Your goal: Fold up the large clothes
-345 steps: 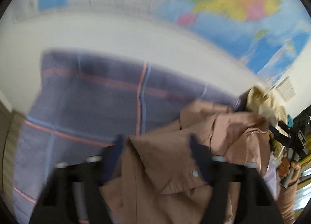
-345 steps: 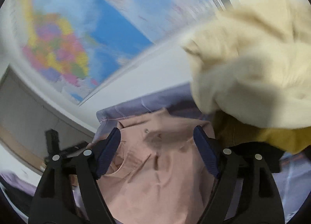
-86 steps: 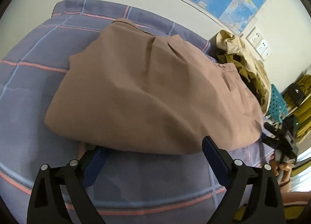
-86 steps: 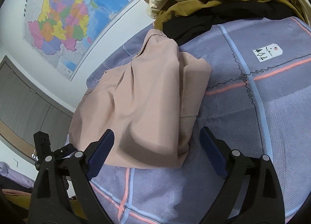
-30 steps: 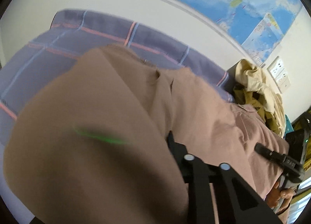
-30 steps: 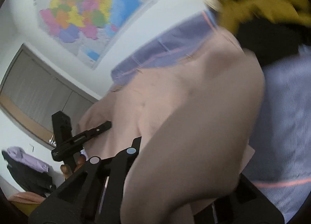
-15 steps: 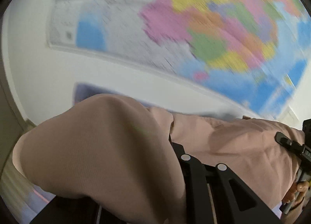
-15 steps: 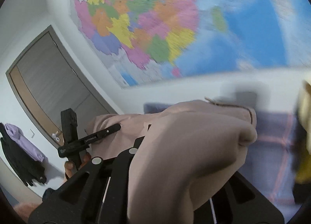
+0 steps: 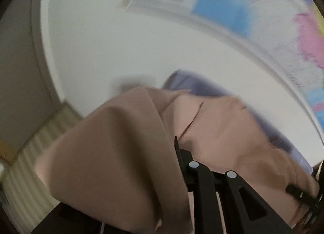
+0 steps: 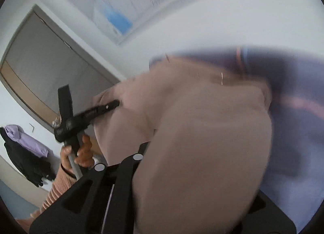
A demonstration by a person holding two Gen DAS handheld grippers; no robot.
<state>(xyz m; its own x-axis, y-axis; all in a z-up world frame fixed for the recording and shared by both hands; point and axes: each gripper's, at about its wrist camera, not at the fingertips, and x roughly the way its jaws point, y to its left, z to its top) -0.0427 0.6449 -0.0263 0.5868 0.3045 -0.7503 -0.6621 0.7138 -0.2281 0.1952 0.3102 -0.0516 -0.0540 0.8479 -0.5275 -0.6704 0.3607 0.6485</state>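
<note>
Cloth filled most of both views: a dusty-pink garment (image 9: 113, 152), smooth and matte, was lifted clear of the bed and slung between the two grippers in broad, soft folds. Behind it stood a plain white wall (image 9: 121, 51). A lilac-blue bedspread (image 10: 293, 84) with thin orange and blue stripes spread wide under the garment in the right wrist view, but the left wrist view gave only a sliver of it. A wall map (image 9: 222, 0), blurred into blue, pink and yellow patches, ran along the top of both.

Only the right wrist view showed a flat grey door (image 10: 40, 55) in a pale frame, with a lilac top (image 10: 26, 140) and a black one (image 10: 26, 163) hanging beside it. Only the left wrist view showed the pale, ribbed-looking floor (image 9: 30, 152).

The left gripper (image 9: 168, 144), black and angular, was pinched narrow on a bunch of the garment that draped over one finger. The right gripper (image 10: 154, 144) also had cloth heaped over it. Its jaws had just been easing apart, yet they stood close together with cloth between them, and the garment hung from them. From the right wrist view alone, a hand (image 10: 79, 152) in a ribbed pink sleeve (image 10: 58, 185) could be seen clasping the left gripper's handle.
</note>
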